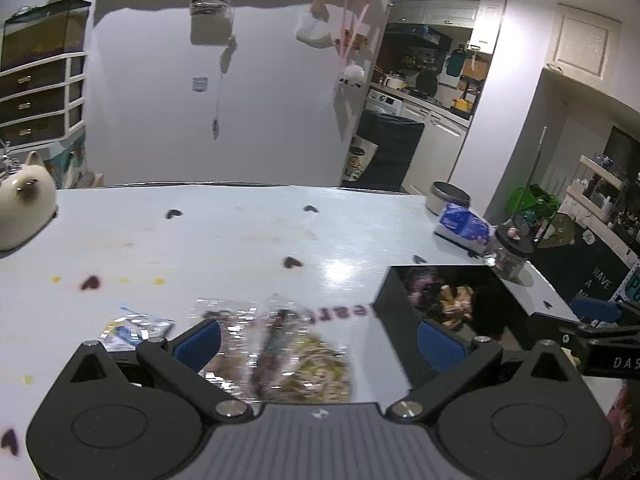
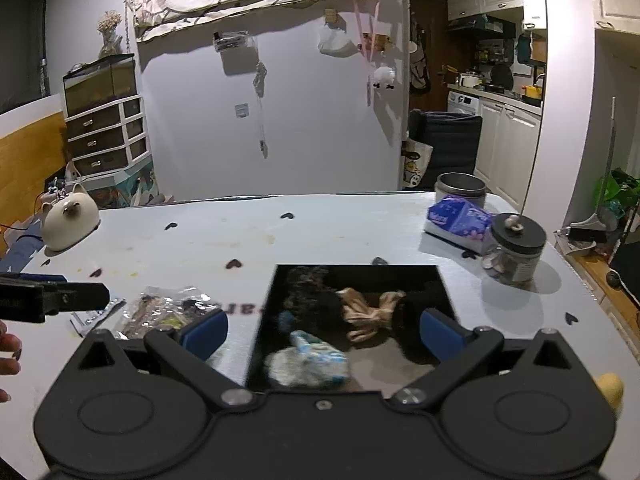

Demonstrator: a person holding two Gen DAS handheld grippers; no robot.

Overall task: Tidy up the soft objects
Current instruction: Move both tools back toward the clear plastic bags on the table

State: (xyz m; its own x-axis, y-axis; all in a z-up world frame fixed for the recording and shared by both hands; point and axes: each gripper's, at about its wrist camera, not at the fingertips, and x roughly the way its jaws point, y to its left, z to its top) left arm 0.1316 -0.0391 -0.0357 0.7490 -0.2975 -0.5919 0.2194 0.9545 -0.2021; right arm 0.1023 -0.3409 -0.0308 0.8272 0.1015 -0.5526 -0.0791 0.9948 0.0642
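A black open box (image 2: 262,320) sits on the white table with soft things inside: a beige cloth bundle (image 2: 366,314), a black fluffy piece (image 2: 308,296) and a white-and-blue rolled bundle (image 2: 308,364). My right gripper (image 2: 322,338) hangs over the box's near side, jaws wide open and nothing between them. My left gripper (image 1: 320,344) is also wide open and hovers over a clear plastic packet (image 1: 280,344) lying left of the box (image 1: 394,308). Each gripper shows at the edge of the other's view: the left gripper (image 2: 56,296) and the right gripper (image 1: 592,336).
A second small packet (image 1: 132,328) lies at the left. A tissue pack (image 2: 460,218), a black-lidded glass jar (image 2: 516,252) and a metal tin (image 2: 460,190) stand behind the box. A white cat-shaped figure (image 2: 68,220) sits far left. A hand (image 2: 8,352) shows at the left edge.
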